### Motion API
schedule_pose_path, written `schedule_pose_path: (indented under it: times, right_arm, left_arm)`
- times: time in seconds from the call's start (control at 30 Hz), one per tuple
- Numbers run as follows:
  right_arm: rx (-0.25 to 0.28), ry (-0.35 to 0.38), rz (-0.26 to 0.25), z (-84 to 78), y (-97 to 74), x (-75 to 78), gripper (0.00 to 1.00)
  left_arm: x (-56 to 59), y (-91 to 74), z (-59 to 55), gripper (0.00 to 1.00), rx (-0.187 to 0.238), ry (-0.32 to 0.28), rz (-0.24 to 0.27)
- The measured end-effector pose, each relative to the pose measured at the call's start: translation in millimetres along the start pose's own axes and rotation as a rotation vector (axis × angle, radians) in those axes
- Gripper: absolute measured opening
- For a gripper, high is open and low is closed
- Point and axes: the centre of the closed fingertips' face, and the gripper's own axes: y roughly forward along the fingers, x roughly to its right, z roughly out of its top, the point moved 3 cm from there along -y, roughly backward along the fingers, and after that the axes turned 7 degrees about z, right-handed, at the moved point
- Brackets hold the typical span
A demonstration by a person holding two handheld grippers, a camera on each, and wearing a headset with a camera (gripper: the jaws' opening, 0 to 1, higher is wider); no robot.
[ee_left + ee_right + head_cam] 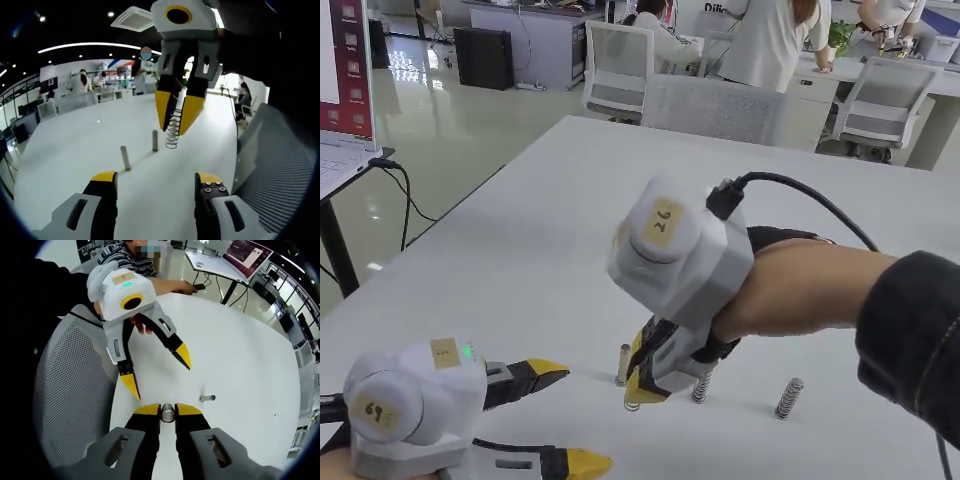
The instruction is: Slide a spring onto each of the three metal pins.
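Over the surface (240, 340), my right fingers (147, 411) pinch a spring (168, 412); I must centre it on the pin (206, 398) at 2 o'clock; left fingers (545, 372) gape empty.

on the table (520, 260), a pin (623, 365) stands left of one spring (701, 386), another spring (789, 398) farther right.

L tongs (575, 418), R tongs (168, 410): yellow tips; table (570, 230) white; spring (173, 132) silver; pin (125, 158) prob. grey.

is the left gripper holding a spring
No, the left gripper is open and empty; the right gripper clamps the spring.
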Motion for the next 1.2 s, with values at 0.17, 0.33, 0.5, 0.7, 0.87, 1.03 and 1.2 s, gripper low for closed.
schedule_pose_path:
  times: [0.17, 0.33, 0.5, 0.7, 0.87, 1.03, 1.2]
  right_arm:
    - [0.003, 0.013, -0.012, -1.6, -5.6, 7.5, 0.08]
    - [0.001, 0.028, -0.019, -4.4, -8.0, 16.7, 0.08]
    - [-0.001, 0.041, -0.027, -5.7, -9.2, 26.3, 0.08]
    - [0.004, 0.054, -0.026, -5.1, -7.7, 36.1, 0.08]
    - [0.007, 0.067, -0.033, -4.7, -7.9, 47.4, 0.08]
    - [0.022, 0.079, -0.052, -1.4, -6.8, 61.1, 0.08]
    - [0.033, 0.092, -0.056, 1.1, -1.8, 70.9, 0.08]
  left_arm:
    - [0.5, 0.5, -1.1, 0.58, -0.001, -0.005, -0.001]
    - [1.3, 0.2, -2.0, 0.58, -0.002, -0.01, -0.005]
    - [2.5, 0.0, -3.7, 0.59, -0.004, -0.012, -0.009]
    - [1.7, 0.1, -4.8, 0.59, -0.004, -0.019, -0.01]
    - [2.2, 1.5, -7.0, 0.58, -0.009, -0.019, -0.014]
    - [2.9, 2.1, -7.0, 0.58, -0.01, -0.018, -0.019]
    - [3.1, 3.1, -8.6, 0.58, -0.015, -0.02, -0.02]
